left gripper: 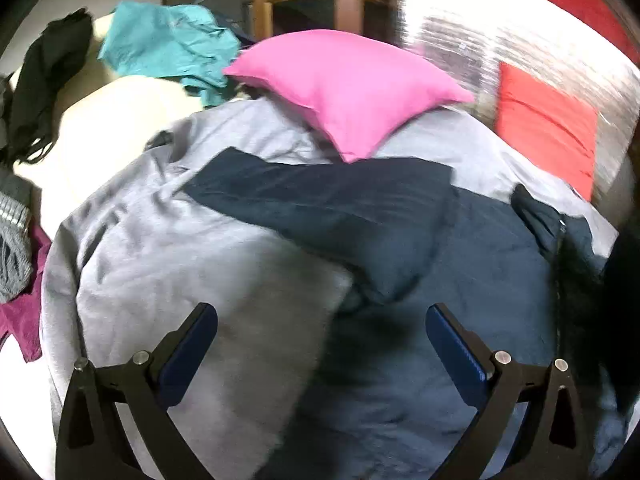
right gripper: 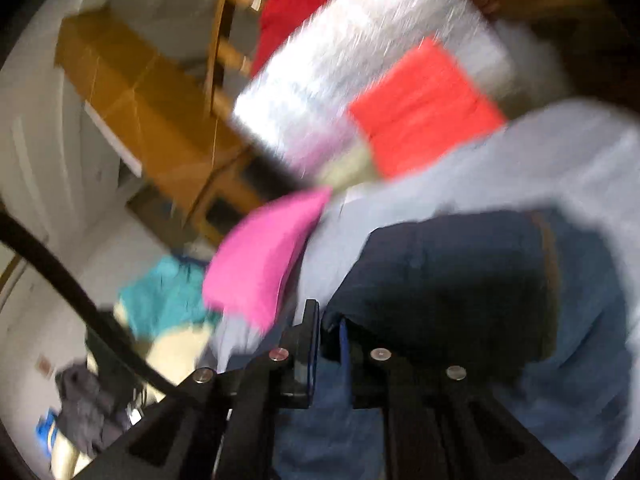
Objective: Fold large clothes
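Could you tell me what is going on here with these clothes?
A person with a gripper in each hand is folding a dark blue garment spread over a grey sheet on a bed. The right gripper is shut on the garment's fabric, and its view is blurred. The left gripper hangs open above the cloth, holding nothing. A pink pillow lies at the far end, with a teal garment beyond it.

Count, left wrist view: one dark navy garment [left gripper: 340,216] spread over one grey sheet [left gripper: 160,248]. One pink pillow [left gripper: 344,88]. One teal cloth [left gripper: 168,40]. One black garment [left gripper: 48,76]. One orange-red folded cloth [left gripper: 548,128]. One magenta cloth [left gripper: 24,320]. One wooden cabinet [left gripper: 316,4]. Two grippers: left gripper [left gripper: 322,320], right gripper [right gripper: 330,328].
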Demonstrator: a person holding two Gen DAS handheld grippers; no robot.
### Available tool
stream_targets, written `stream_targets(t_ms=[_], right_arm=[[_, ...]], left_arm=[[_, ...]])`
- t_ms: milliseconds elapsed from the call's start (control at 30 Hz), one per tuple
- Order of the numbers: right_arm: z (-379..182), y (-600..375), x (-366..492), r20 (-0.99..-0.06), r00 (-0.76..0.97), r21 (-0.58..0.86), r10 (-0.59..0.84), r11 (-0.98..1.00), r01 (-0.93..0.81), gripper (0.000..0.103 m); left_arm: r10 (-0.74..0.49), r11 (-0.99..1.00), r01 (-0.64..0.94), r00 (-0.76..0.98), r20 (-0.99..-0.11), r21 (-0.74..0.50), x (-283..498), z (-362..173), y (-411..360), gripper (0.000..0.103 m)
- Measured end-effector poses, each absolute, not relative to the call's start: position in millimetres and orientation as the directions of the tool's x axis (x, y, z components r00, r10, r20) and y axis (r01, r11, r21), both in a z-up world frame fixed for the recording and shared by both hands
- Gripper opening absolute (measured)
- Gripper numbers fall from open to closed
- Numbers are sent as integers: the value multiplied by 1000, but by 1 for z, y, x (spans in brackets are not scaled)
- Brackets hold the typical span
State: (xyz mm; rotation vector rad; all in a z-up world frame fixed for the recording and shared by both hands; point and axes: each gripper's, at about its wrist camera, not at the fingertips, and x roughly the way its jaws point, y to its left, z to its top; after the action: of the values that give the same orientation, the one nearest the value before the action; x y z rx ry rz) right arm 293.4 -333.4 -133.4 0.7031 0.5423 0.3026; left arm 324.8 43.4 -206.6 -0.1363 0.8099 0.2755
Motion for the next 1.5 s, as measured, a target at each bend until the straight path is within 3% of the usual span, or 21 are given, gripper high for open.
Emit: stream_targets(t_ms=[67,167,200,300,400,500,667,800,933,967,1067,1100,1167,1200,1233,1267,1367,1500], right_arm=[[-160,-301,299,-450,739,688,502,722,-72,19],[-204,-274,299,-571,607,696,553,718,-1,70],[-214,-272,297,-596,566,704,570,709,27,70],[-216,-293,274,-590,566,720,575,692,48,70],[-185,-341,250,-520,679,726,517,686,33,70],[-161,-394,226,-471,806,709,358,698,105,70],[-187,-469,221,-588,808,571,36,726,383,70],[-209,-491,247,-634,772,539,45,742,400,70],[-226,-496,260,-653,753,562,75,715,416,68],[-229,-495,265,-666,743,555,74,714,427,64],[-245,-489,275,-695,705,570,143,706,419,37],[-248,-485,274,-709,691,554,139,716,424,34],[-245,-480,272,-714,691,522,112,743,419,26],[-241,-479,271,-709,697,521,109,746,415,23],[-236,-478,267,-699,707,527,106,744,410,23],[-231,-478,262,-686,720,538,107,740,403,22],[-224,-473,254,-682,725,523,94,756,394,22],[-227,-470,255,-693,717,509,80,758,408,22]], left_arm=[[205,948,-317,654,-728,-18,324,-207,54,103],[188,948,-316,656,-731,-39,320,-205,58,103],[174,950,-307,657,-733,-50,320,-205,59,103],[102,959,-263,667,-738,-105,322,-205,51,103],[33,975,-176,715,-698,-134,317,-198,23,103],[-34,990,-64,752,-659,-124,308,-195,-16,103],[-147,989,113,774,-616,-94,295,-197,-82,103],[-211,973,219,740,-639,-68,290,-204,-131,103],[-170,953,293,738,-654,83,280,-217,-185,103],[-139,952,284,740,-658,118,281,-220,-192,103],[-63,955,249,709,-703,165,295,-237,-203,103],[-46,959,233,694,-718,164,300,-240,-202,103],[-48,972,205,662,-748,119,309,-244,-192,92],[-77,976,206,639,-765,74,314,-244,-185,73],[-99,976,212,625,-775,46,315,-243,-181,47],[-108,976,216,618,-779,35,316,-244,-179,38],[-89,978,201,624,-776,49,315,-241,-167,33],[-128,988,149,638,-759,-41,319,-221,-129,31]])
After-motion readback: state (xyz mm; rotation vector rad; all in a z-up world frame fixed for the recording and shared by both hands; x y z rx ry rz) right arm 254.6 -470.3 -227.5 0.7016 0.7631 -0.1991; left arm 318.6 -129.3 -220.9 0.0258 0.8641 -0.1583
